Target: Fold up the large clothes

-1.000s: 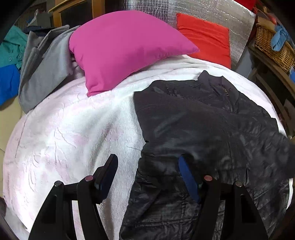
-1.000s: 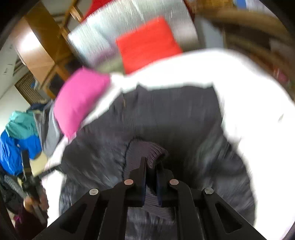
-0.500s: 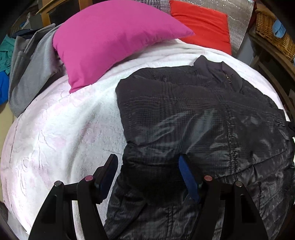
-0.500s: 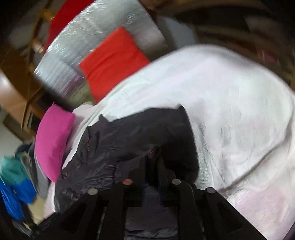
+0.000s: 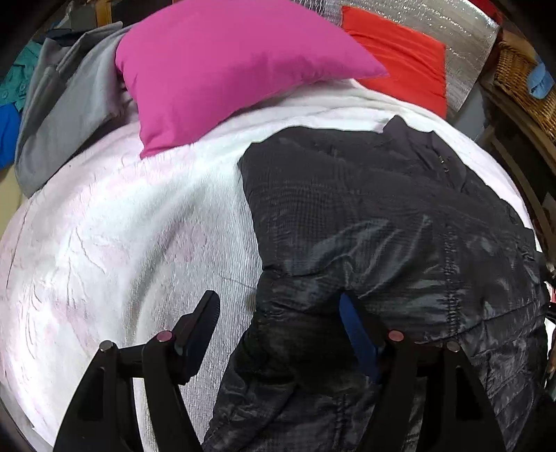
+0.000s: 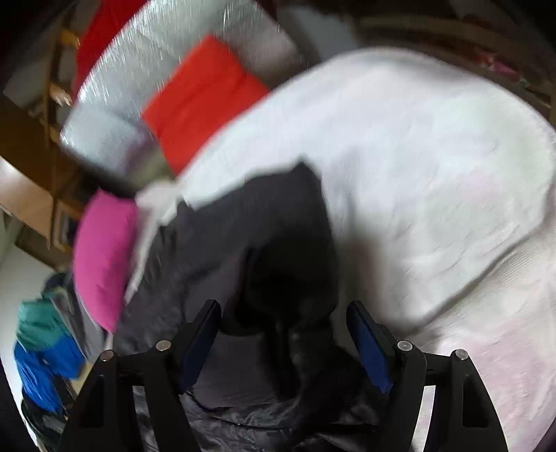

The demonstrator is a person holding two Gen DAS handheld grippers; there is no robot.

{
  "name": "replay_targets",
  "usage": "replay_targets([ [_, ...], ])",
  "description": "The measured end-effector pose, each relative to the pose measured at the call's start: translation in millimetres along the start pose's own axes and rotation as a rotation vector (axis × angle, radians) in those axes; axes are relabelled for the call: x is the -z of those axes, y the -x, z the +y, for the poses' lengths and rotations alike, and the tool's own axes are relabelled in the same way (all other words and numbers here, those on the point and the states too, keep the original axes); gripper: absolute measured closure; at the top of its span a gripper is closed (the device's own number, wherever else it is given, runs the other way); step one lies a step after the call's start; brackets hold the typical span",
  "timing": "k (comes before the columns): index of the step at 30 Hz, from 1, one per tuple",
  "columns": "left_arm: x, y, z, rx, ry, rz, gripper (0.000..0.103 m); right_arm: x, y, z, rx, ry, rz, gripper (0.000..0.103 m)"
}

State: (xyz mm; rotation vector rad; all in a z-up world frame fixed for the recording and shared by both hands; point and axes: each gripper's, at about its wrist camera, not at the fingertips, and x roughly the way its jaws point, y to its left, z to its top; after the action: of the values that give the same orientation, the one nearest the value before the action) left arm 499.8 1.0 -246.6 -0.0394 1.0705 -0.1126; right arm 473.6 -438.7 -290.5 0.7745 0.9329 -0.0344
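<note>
A black quilted jacket [image 5: 382,236] lies spread on a white bed cover [image 5: 121,243]. Its collar points toward the far pillows and one sleeve lies folded across its body. My left gripper [image 5: 279,309] is open and hovers over the jacket's left edge, holding nothing. In the blurred right wrist view the jacket [image 6: 250,236] lies below my right gripper [image 6: 285,313], which is open with dark fabric lying loose between its spread fingers.
A pink pillow [image 5: 222,69] and a red cushion [image 5: 399,55] lie at the far end before a silver panel [image 5: 434,21]. Grey and blue clothes [image 5: 59,101] are heaped at the far left. A wicker basket [image 5: 521,83] stands at the right.
My right gripper has opened and let go of the jacket cuff that it was shut on. My left gripper stayed open and shifted slightly over the jacket's left edge.
</note>
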Motion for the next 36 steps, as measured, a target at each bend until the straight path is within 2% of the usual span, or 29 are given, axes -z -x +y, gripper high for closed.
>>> replay_targets([
  [1,0,-1,-1,-0.004,-0.005,0.0,0.031,3,-2,10,0.036,0.055,-0.017,0.046],
  [2,-1,-1,-3,-0.008,-0.012,-0.002,0.031,5,1,19,0.073,0.107,-0.043,0.05],
  [4,-2,0,-6,-0.013,-0.025,-0.009,0.031,7,13,31,0.102,0.16,-0.105,0.066],
  [5,-2,1,-6,-0.013,-0.029,-0.013,0.031,6,20,32,0.097,0.162,-0.126,0.067],
  [8,-2,-3,-6,-0.007,-0.024,-0.011,0.031,2,24,28,0.077,0.132,-0.154,0.068],
  [11,1,-8,-5,-0.009,-0.015,0.005,0.025,3,-3,18,0.141,0.135,-0.085,0.066],
  [14,2,-4,-4,-0.017,-0.016,0.005,0.024,3,5,12,0.077,0.061,-0.082,0.061],
  [16,4,3,-5,-0.032,-0.028,-0.002,0.024,5,20,8,0.049,0.033,-0.081,0.048],
  [21,13,28,-4,-0.03,-0.052,-0.04,0.024,14,53,11,0.008,0.055,-0.129,0.038],
  [24,14,33,2,-0.035,-0.046,-0.033,0.024,14,60,6,0.002,0.046,-0.122,0.038],
  [28,8,29,15,0.0,0.024,-0.015,0.024,6,48,1,-0.03,0.007,-0.091,0.036],
  [32,1,12,16,0.041,0.056,0.026,0.024,3,19,-2,-0.017,-0.012,-0.027,0.036],
  [33,0,6,14,0.051,0.06,0.039,0.024,4,11,0,0.0,-0.006,-0.01,0.039],
  [34,0,2,13,0.053,0.062,0.047,0.024,4,8,4,0.025,0.012,-0.005,0.054],
  [36,0,-5,12,0.051,0.071,0.059,0.024,7,12,15,0.062,0.071,-0.049,0.063],
])
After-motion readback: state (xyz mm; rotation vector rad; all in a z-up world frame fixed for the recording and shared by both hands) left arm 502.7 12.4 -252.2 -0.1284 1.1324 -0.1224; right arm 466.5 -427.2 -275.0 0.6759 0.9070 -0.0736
